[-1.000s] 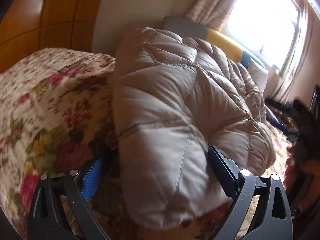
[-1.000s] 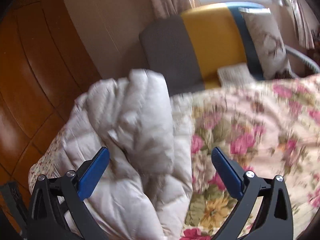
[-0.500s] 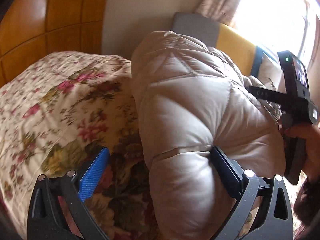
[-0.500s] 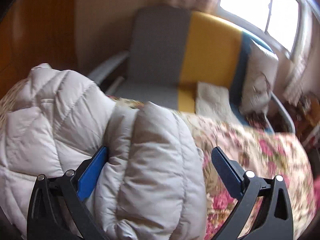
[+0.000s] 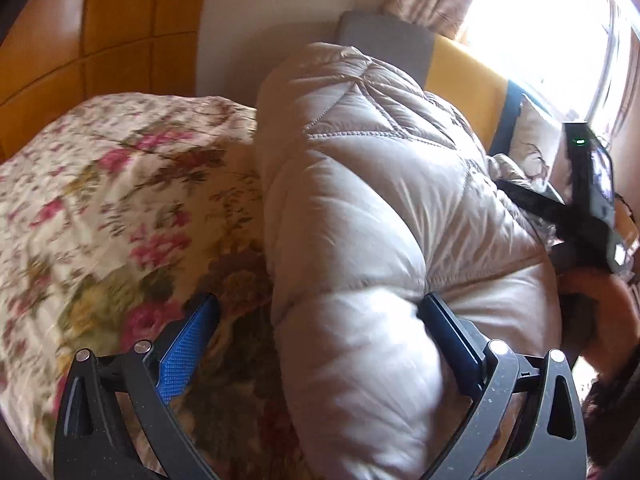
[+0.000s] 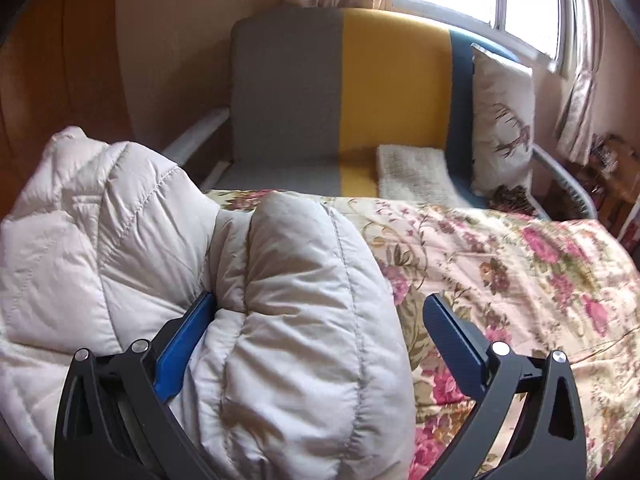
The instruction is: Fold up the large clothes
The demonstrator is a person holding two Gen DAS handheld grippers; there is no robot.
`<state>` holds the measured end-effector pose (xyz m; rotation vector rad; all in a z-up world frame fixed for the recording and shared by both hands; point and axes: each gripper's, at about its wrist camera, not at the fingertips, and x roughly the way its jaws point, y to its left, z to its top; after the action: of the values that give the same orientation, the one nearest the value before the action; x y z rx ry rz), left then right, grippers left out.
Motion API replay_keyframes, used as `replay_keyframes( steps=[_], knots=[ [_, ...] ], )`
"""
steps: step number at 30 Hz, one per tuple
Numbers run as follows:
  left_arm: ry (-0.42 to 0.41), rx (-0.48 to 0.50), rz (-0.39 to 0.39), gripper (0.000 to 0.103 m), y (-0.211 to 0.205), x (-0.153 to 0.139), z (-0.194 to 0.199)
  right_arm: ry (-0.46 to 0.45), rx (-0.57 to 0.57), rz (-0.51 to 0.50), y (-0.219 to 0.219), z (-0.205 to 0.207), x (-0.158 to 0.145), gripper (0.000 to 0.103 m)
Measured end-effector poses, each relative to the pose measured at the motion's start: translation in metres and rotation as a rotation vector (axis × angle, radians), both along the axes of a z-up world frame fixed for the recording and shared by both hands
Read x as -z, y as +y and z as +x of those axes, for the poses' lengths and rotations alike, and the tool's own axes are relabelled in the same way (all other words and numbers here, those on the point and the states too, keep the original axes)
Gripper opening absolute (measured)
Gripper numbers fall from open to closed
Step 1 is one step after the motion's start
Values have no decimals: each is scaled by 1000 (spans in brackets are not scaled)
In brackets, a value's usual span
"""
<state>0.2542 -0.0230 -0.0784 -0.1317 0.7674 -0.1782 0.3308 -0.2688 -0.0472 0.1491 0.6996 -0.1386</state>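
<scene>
Now, puffy jacket (image 5: 372, 216) bulging between spread fingers (image 5: 188, 344)

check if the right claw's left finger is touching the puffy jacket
Touching: the right wrist view shows the blue left finger wedged into a fold of the jacket.

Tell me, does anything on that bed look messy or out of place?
Only the puffy jacket: it sits bunched in a thick, uneven roll on the floral bedspread, not a flat fold. Both grippers, left and right, are open around it. Nothing looks torn or spilled.
</scene>
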Motion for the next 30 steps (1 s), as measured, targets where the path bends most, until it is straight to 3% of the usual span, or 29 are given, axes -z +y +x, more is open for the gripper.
replay_keyframes(
  steps=[5, 8, 14, 18, 23, 30],
  knots=[
    [-84, -36, 34, 100, 4, -6, -41, -73, -7, 53, -7, -54, -24, 101],
    [-92, -27, 50, 100, 5, -6, -58, -82, -16, 74, -6, -86, -26, 101],
    [-54, -43, 91, 100, 3, 1, -84, -81, -33, 62, 0, -144, -16, 101],
    [-46, -68, 164, 100, -3, 1, -107, -80, -55, 9, 11, -181, -7, 101],
    [-73, -86, 170, 100, -3, -3, -137, -60, -81, 14, 25, -221, 6, 101],
    [-186, -163, 172, 100, 1, -17, -172, -94, -104, -8, 37, -268, 12, 101]
  ],
)
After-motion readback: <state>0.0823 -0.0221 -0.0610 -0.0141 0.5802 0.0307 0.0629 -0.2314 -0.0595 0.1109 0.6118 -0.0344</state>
